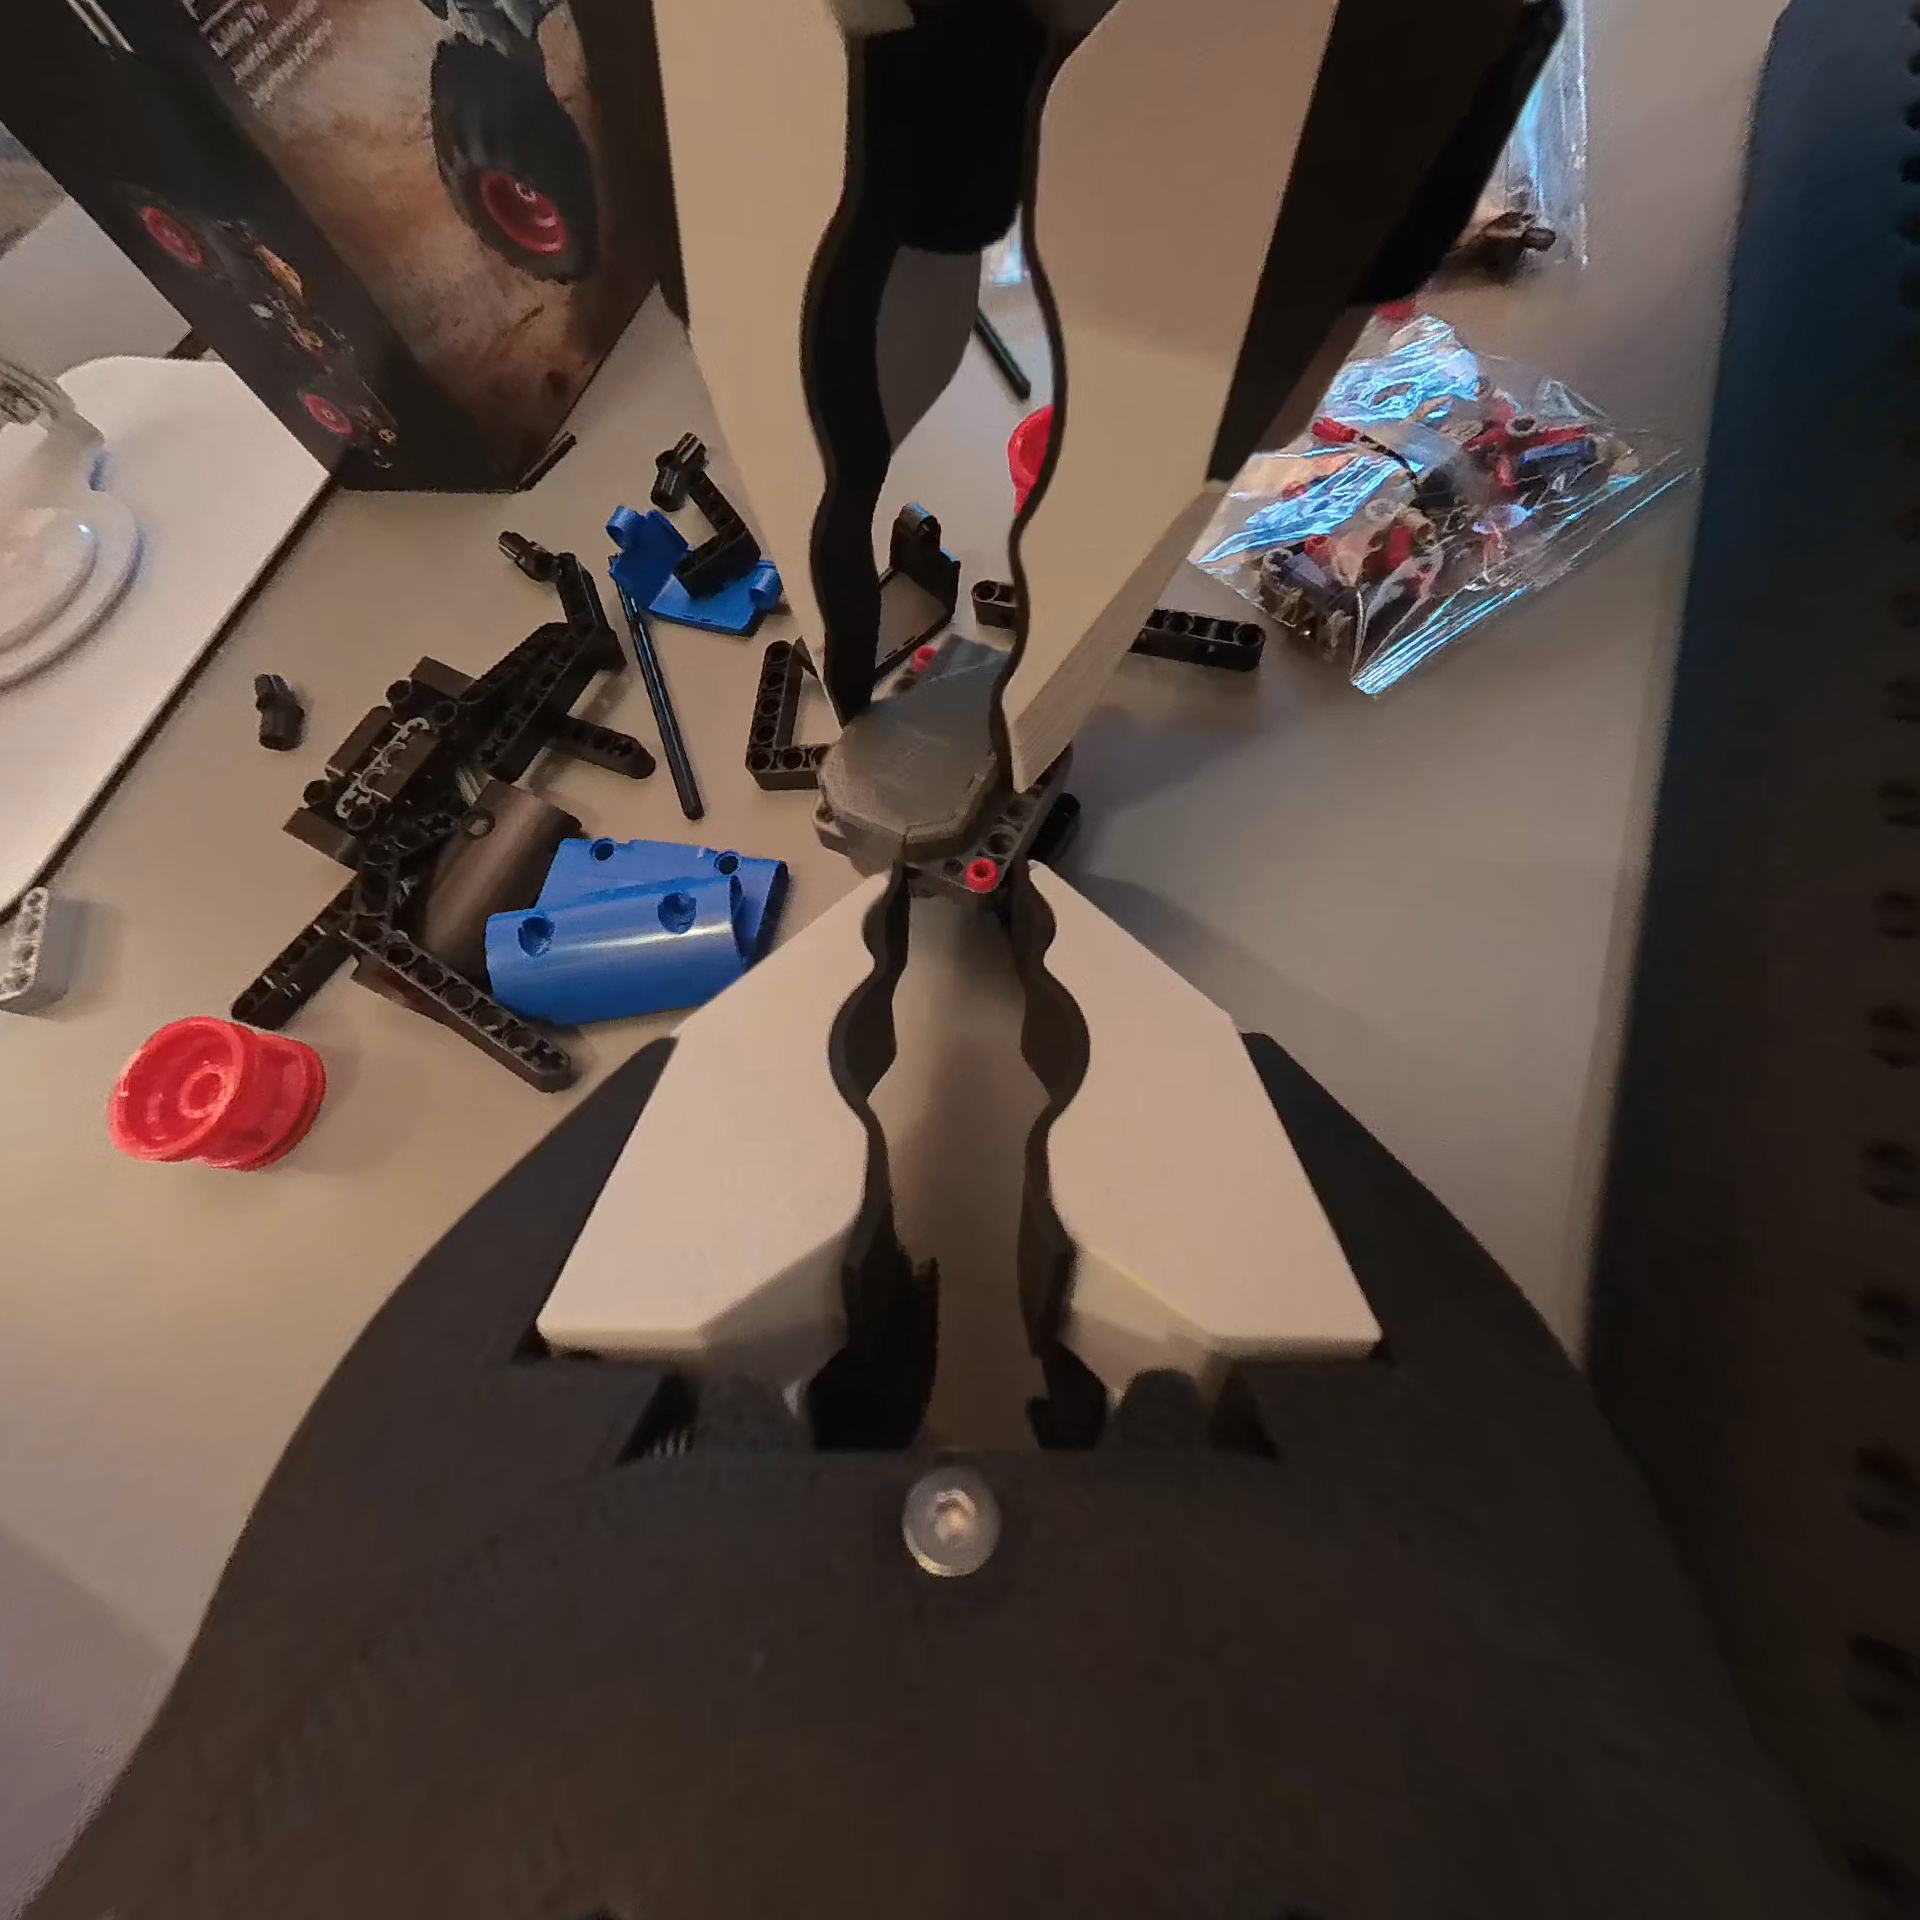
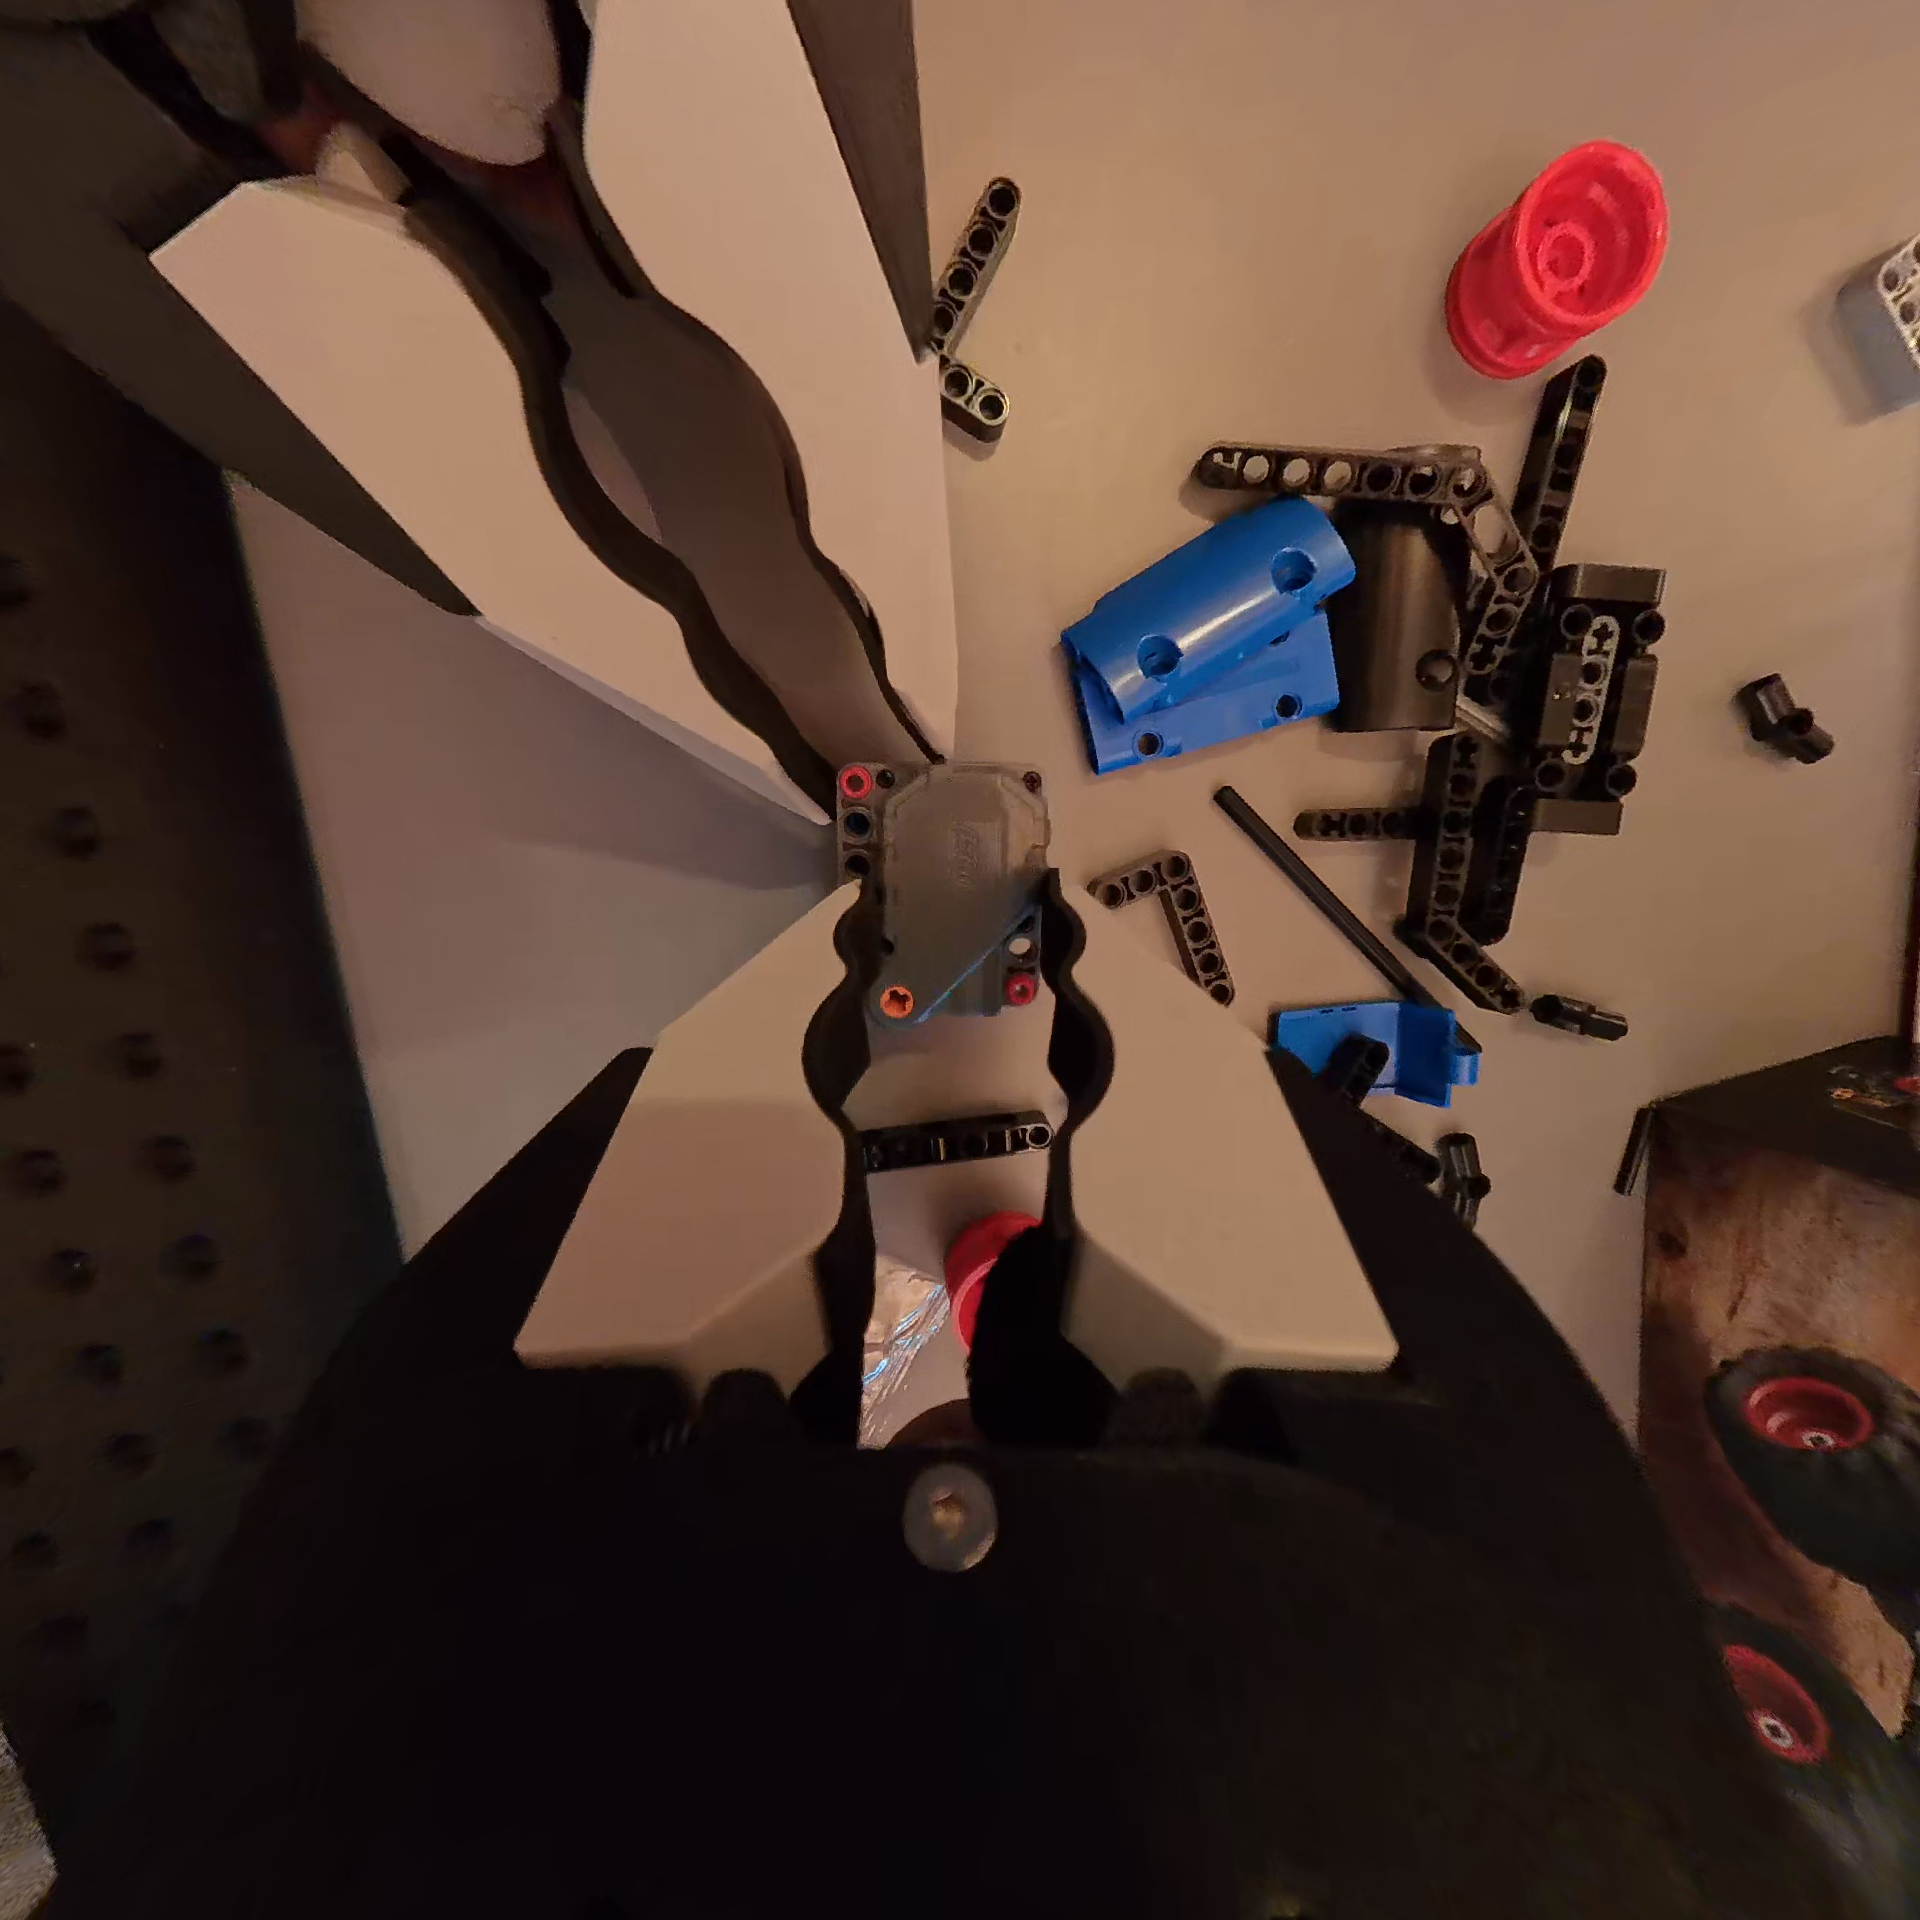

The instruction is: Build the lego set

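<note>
both grippers (image 1: 954, 883) (image 2: 951, 914) pinch grey motor assy (image 1: 902, 795) above table (image 1: 1299, 935).

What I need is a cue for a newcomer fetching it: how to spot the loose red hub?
From the black box, go past the pile of black beams. Beyond the blue panels lies the hub, alone: the only red piece there.
</note>
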`<state>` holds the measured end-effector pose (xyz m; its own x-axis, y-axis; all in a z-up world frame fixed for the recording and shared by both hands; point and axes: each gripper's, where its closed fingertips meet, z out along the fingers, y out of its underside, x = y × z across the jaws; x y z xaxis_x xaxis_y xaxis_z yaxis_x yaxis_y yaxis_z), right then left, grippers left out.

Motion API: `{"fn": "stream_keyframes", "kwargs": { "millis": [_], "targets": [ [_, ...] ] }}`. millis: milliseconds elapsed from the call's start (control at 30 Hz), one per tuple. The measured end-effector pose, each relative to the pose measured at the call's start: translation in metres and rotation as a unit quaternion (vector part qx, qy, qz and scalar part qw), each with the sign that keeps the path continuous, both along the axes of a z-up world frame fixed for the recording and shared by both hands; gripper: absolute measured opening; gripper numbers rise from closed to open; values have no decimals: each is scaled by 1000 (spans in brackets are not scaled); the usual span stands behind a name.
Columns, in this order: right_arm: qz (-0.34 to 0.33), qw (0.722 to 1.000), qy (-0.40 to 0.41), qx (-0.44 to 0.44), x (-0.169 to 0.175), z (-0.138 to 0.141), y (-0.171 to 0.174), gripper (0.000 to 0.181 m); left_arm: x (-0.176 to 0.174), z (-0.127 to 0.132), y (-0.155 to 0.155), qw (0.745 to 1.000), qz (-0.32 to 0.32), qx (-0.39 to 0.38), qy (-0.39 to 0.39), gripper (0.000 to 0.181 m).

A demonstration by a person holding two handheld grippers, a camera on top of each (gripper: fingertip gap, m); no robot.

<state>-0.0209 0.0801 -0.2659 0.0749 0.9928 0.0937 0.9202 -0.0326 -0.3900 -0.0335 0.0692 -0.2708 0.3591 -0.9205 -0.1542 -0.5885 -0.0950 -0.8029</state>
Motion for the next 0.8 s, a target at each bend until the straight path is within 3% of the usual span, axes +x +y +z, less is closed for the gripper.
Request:
{"fn": "stream_keyframes", "kwargs": {
  "millis": [433,567,800],
  "targets": [
    [18,999,-44,-18,-3,-1,1,28,-1,-2,0,999,9,-28,-15,16],
    [23,997,-68,-4,-2,-13,-1,28,-1,-15,-2,999,1,-12,38,14],
    [16,998,-62,-17,-1,-13,-1,28,-1,-16,-2,999,0,-27,32,15]
  ]
}}
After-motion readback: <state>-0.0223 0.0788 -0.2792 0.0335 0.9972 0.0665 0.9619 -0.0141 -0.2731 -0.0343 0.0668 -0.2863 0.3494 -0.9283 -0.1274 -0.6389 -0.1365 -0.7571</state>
